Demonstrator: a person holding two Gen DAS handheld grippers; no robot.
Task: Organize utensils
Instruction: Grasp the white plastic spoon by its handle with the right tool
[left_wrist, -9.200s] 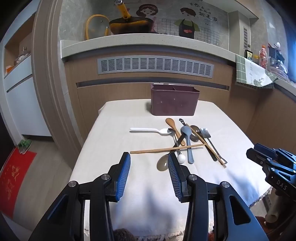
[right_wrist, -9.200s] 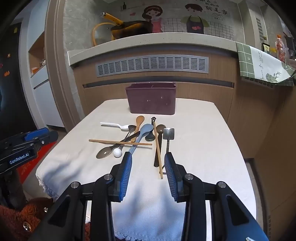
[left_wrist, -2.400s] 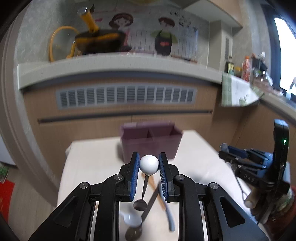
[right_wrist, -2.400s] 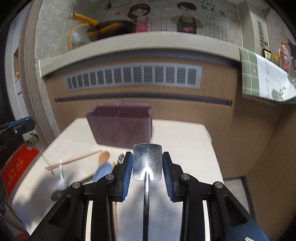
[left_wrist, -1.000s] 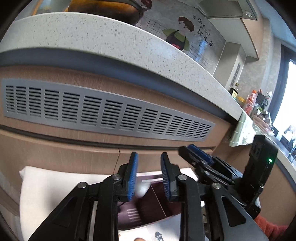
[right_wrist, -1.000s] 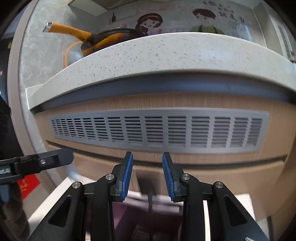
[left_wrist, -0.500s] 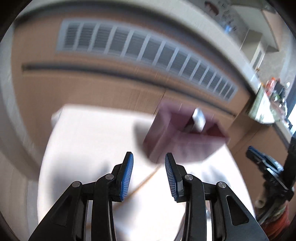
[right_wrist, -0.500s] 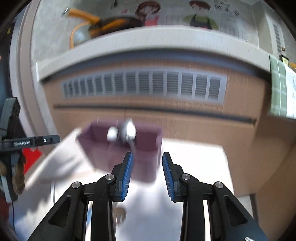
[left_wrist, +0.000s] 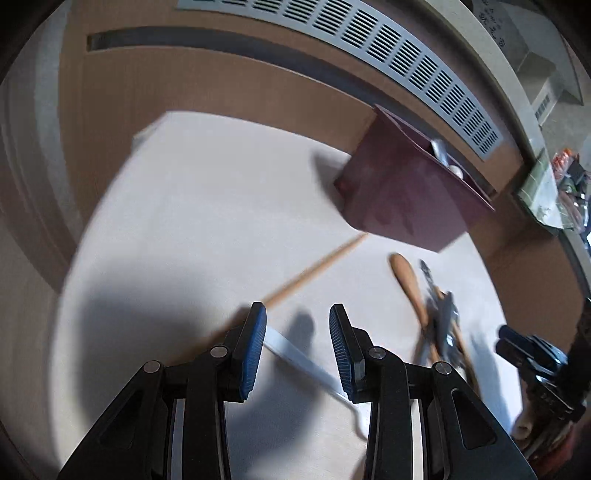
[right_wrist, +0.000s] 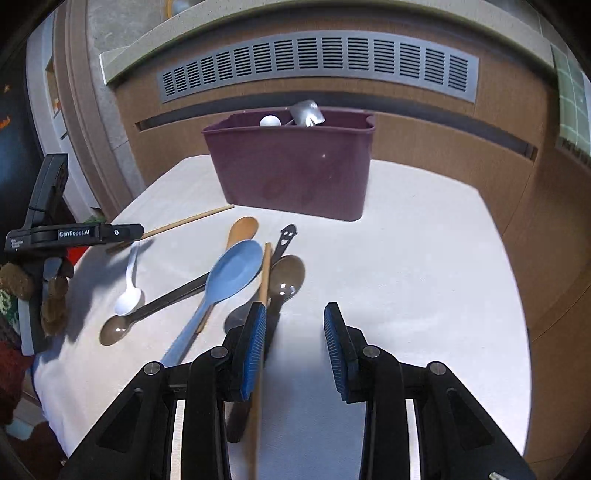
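A maroon utensil holder (right_wrist: 295, 173) stands at the table's far end, also in the left wrist view (left_wrist: 410, 199). A white ball-ended utensil (right_wrist: 270, 121) and a metal spatula (right_wrist: 307, 112) stand in it. Loose utensils lie in front: a blue spoon (right_wrist: 229, 275), a wooden spoon (right_wrist: 242, 229), a white spoon (right_wrist: 129, 291), a brown spoon (right_wrist: 286, 277), a black-handled spoon (right_wrist: 147, 312), a chopstick (right_wrist: 184, 222). My left gripper (left_wrist: 295, 350) is open and empty above the white spoon's handle (left_wrist: 299, 358). My right gripper (right_wrist: 293, 347) is open and empty over the near utensils.
The table (right_wrist: 424, 266) has a white cloth. A wooden counter front with a grey vent (right_wrist: 317, 61) rises just behind it. The left gripper's body (right_wrist: 74, 234) hangs over the table's left edge in the right wrist view. Bare cloth lies right of the utensil pile.
Both grippers have pulled back from the holder and tilted down toward the table. The ball-ended utensil and the spatula, held earlier, now stand in the holder.
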